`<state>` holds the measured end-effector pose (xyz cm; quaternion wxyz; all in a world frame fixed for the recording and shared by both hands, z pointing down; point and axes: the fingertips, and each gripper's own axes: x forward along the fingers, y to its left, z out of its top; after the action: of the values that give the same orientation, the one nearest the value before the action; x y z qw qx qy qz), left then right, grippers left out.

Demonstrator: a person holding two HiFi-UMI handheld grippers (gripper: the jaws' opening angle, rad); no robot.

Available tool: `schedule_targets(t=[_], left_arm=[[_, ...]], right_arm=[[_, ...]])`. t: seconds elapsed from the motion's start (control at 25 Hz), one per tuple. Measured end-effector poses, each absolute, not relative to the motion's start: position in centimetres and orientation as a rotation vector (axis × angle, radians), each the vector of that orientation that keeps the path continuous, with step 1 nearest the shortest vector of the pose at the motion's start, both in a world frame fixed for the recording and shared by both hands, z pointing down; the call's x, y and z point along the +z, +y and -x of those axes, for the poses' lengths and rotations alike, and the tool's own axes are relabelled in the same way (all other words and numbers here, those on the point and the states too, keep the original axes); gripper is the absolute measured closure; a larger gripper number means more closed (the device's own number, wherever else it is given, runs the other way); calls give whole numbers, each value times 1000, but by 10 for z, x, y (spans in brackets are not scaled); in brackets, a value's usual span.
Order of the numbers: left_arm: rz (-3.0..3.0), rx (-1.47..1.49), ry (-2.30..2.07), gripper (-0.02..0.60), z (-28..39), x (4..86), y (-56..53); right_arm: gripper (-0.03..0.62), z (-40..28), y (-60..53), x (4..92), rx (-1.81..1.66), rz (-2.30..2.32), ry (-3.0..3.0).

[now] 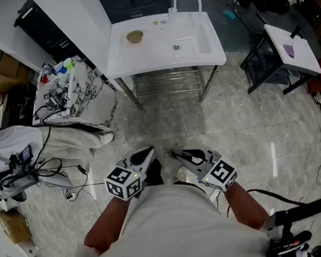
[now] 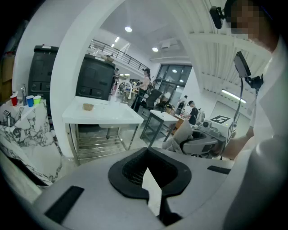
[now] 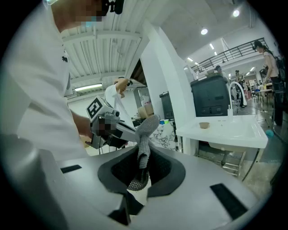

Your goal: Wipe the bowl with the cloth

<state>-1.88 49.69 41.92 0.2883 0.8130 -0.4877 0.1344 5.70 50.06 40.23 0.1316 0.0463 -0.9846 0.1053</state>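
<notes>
A small tan bowl (image 1: 134,37) sits on the left part of the white sink table (image 1: 153,58), well away from both grippers. It also shows far off as the bowl (image 2: 88,107) and the bowl (image 3: 204,125). My right gripper (image 1: 176,153) is held close to my body, shut on a grey mesh cloth (image 3: 144,134) that sticks up out of its jaws. My left gripper (image 1: 147,151) is beside it at the same height, shut, with nothing between its jaws (image 2: 147,152). From the left gripper view the cloth (image 2: 182,134) is seen in the other gripper.
A faucet (image 1: 174,8) stands at the sink's back edge, with a metal rack (image 1: 168,82) under it. A marble-patterned table with coloured cups (image 1: 61,72) is at left. A small white table (image 1: 291,49) stands at right. Cables (image 1: 51,170) lie on the floor.
</notes>
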Motion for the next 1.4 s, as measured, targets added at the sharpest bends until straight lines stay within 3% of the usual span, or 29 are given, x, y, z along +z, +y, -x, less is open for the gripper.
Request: schedule_targets(t=[0.32, 0.88, 1.28, 1.4], left_arm=[[-2205, 289, -1270, 571, 69, 423, 430], [-2223, 272, -1247, 571, 220, 428, 310], [-2056, 204, -1323, 567, 241, 442, 176], [-1968, 162, -1350, 514, 240, 453, 131]], right_arm=[[551, -15, 437, 402, 244, -226, -2817], [551, 148, 325, 383, 172, -279, -2815], [551, 134, 197, 381, 245, -287, -2814], [551, 126, 152, 380, 246, -238, -2836]])
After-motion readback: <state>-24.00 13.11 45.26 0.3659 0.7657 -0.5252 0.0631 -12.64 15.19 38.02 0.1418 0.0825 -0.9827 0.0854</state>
